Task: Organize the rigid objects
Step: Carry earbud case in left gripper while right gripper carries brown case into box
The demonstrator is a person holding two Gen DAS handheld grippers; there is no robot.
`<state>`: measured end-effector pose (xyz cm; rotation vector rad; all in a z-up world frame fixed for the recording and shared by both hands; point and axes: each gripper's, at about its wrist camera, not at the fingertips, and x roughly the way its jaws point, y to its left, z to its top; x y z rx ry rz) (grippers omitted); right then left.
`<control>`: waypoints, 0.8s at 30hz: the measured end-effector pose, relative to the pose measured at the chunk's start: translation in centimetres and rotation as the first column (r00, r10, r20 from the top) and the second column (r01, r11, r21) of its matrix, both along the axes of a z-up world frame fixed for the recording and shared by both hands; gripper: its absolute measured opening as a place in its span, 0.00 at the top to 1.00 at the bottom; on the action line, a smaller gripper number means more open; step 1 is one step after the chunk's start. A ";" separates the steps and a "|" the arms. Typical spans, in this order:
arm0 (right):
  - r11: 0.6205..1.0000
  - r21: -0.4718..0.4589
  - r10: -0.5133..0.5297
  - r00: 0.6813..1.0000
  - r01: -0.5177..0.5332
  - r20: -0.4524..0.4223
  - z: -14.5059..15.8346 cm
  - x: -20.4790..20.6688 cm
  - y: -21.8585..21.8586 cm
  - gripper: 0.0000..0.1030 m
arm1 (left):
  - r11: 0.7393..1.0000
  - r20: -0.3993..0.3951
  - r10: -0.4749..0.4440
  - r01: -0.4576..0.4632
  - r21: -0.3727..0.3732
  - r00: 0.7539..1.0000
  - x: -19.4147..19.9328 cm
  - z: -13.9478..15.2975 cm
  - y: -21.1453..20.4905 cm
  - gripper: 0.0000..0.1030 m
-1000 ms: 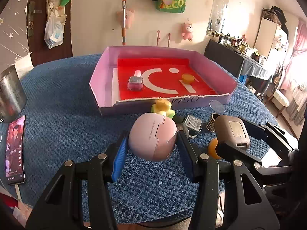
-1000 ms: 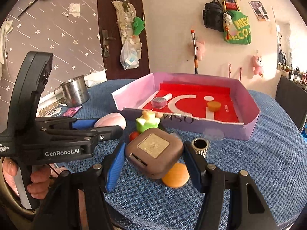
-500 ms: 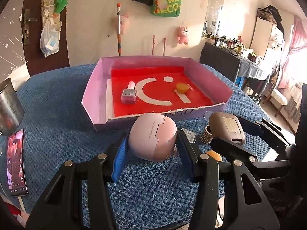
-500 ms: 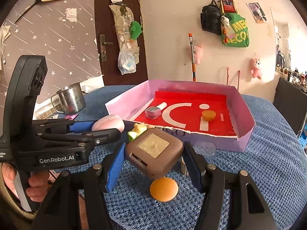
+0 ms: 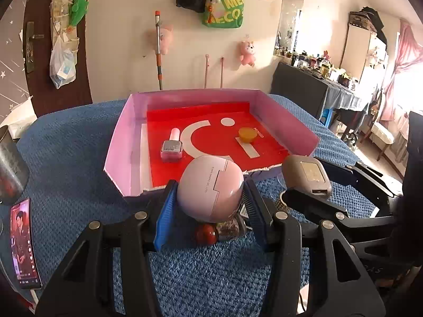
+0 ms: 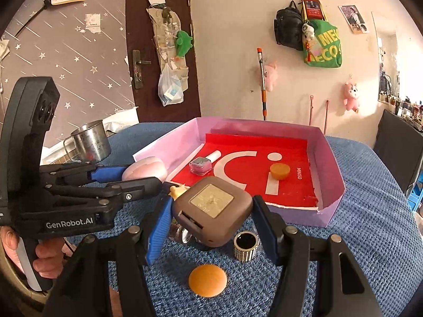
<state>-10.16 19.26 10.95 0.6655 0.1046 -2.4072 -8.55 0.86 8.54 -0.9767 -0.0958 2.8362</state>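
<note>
Left wrist view: left gripper clamped on pink egg-shaped case, raised at the near edge of the pink box. Right gripper clamped on brown rounded-square case, also raised just short of the box's near wall. Both cases look like hard, smooth, light plastic, prob slippery; the pink one's curve could squirt out of flat pads, so grip across widest part. Nail polish bottle and orange disc lie in the box already. Orange puff and studded ring sit on the blue cloth.

Left gripper clamped, raised; right gripper clamped, apparently level beside it.
</note>
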 end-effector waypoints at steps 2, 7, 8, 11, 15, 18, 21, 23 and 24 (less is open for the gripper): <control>1.000 -0.003 0.000 1.000 0.000 0.006 0.1 -0.3 0.1 0.39 | 1.000 -0.001 -0.003 0.003 0.001 1.000 -0.3 0.1 0.0 0.53; 1.000 -0.003 -0.001 1.000 0.001 0.020 0.2 -1.2 0.2 0.39 | 1.000 0.009 -0.014 0.014 0.012 1.000 -1.1 0.2 -0.1 0.53; 1.000 -0.003 -0.001 1.000 0.001 0.023 0.2 -1.5 0.2 0.39 | 1.000 0.012 -0.016 0.015 0.015 1.000 -1.3 0.2 -0.1 0.53; 1.000 -0.004 -0.001 0.999 0.002 0.038 0.3 -2.1 0.3 0.39 | 1.000 0.019 -0.014 0.014 0.019 1.000 -1.8 0.2 -0.3 0.53; 1.000 -0.011 -0.003 0.998 0.004 0.066 0.3 -3.1 0.4 0.39 | 1.000 0.037 -0.014 0.014 0.013 0.999 -2.6 0.0 -0.4 0.53; 1.000 -0.012 -0.003 0.996 0.004 0.092 0.3 -4.1 0.5 0.39 | 0.999 0.064 -0.026 0.024 0.027 0.998 -3.5 -0.2 -0.7 0.53; 1.000 0.001 -0.011 0.994 0.010 0.112 0.4 -5.2 0.5 0.39 | 0.999 0.086 -0.028 0.026 0.025 0.996 -4.4 -0.4 -0.9 0.53; 1.000 0.009 -0.013 0.992 0.011 0.128 0.5 -6.1 0.5 0.39 | 0.999 0.098 -0.032 0.030 0.028 0.995 -5.1 -0.5 -1.0 0.53; 1.000 0.011 -0.013 0.990 0.012 0.139 0.5 -6.5 0.5 0.39 | 0.999 0.106 -0.035 0.032 0.030 0.994 -5.4 -0.6 -1.0 0.53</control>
